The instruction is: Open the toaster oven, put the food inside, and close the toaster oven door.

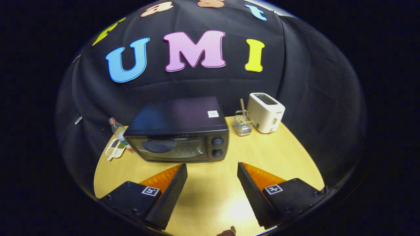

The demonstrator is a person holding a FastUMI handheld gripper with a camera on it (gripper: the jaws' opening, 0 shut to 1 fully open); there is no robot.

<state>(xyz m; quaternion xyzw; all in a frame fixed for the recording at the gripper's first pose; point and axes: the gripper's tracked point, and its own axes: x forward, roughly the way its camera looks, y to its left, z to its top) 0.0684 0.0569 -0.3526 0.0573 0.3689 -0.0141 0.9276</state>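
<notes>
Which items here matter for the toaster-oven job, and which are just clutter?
Job:
- toaster oven, door shut
- gripper, fingers open, short of the oven, holding nothing

Clutter:
- white toaster
- wire basket
- bottle
- small divided dish

All on the table.

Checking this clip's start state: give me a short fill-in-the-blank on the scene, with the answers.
1. The toaster oven door is ____.
2. The tongs are ____, with nothing between the fingers.
3. The white toaster stands beside a wire ____ on the wooden table.
4. On the toaster oven's other side, beside the small divided dish, stands a plastic ____.

Answers: closed; open; basket; bottle
</notes>
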